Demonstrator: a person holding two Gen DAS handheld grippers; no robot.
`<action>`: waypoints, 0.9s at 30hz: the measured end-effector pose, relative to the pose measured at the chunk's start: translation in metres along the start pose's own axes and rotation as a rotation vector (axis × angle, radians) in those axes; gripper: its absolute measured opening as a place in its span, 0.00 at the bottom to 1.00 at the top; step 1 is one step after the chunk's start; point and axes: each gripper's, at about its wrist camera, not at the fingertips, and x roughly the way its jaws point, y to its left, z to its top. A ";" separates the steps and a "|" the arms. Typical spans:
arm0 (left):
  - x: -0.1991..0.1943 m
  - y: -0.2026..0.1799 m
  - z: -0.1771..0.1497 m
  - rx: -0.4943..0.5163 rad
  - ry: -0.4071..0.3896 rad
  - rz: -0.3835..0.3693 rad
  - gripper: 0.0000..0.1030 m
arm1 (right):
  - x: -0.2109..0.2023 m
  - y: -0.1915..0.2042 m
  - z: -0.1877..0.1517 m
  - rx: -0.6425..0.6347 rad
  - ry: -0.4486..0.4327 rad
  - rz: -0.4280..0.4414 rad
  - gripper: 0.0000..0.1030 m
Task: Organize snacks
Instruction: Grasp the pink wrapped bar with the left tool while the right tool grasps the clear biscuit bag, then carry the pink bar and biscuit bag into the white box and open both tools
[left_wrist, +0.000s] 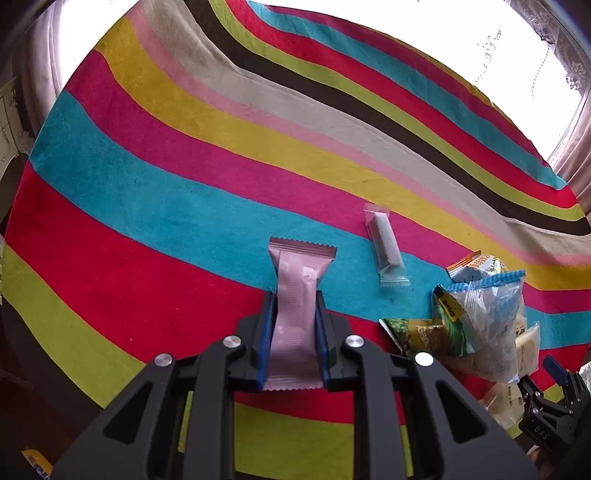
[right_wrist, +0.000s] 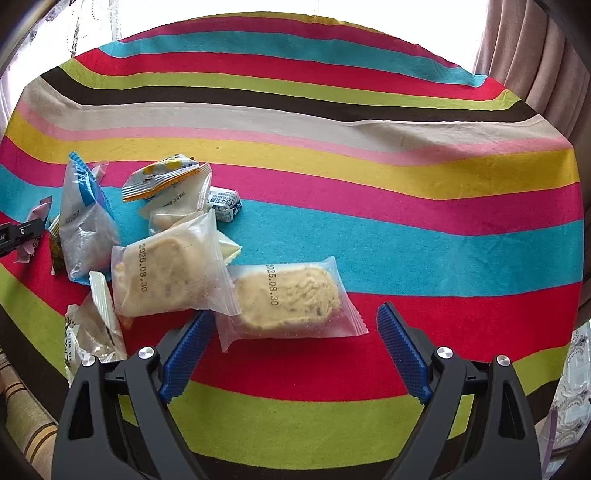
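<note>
Snacks: your left gripper (left_wrist: 294, 325) pinches a glossy pink ribbed-seam wrapper (left_wrist: 295, 306); your right gripper (right_wrist: 295, 347) stands spread before a frosted cookie pouch (right_wrist: 288, 299) on striped terry cloth (right_wrist: 406, 236).

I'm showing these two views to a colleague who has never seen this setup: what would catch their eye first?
First the bright striped cloth that fills both views. Next the pink snack bar wrapper pinched lengthwise in the left gripper, low in the left wrist view. Then the right gripper, standing open around a clear-wrapped biscuit stamped with a date, at the edge of a loose pile of snack packets.
</note>
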 end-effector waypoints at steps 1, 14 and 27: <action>0.000 0.000 0.000 0.002 -0.002 0.001 0.20 | 0.001 -0.001 0.000 0.000 -0.001 0.005 0.84; -0.008 -0.003 -0.005 0.028 -0.038 -0.013 0.19 | 0.010 -0.017 0.002 0.074 -0.010 0.093 0.64; -0.031 -0.008 -0.018 0.045 -0.049 -0.054 0.19 | -0.007 -0.035 -0.016 0.164 -0.008 0.124 0.58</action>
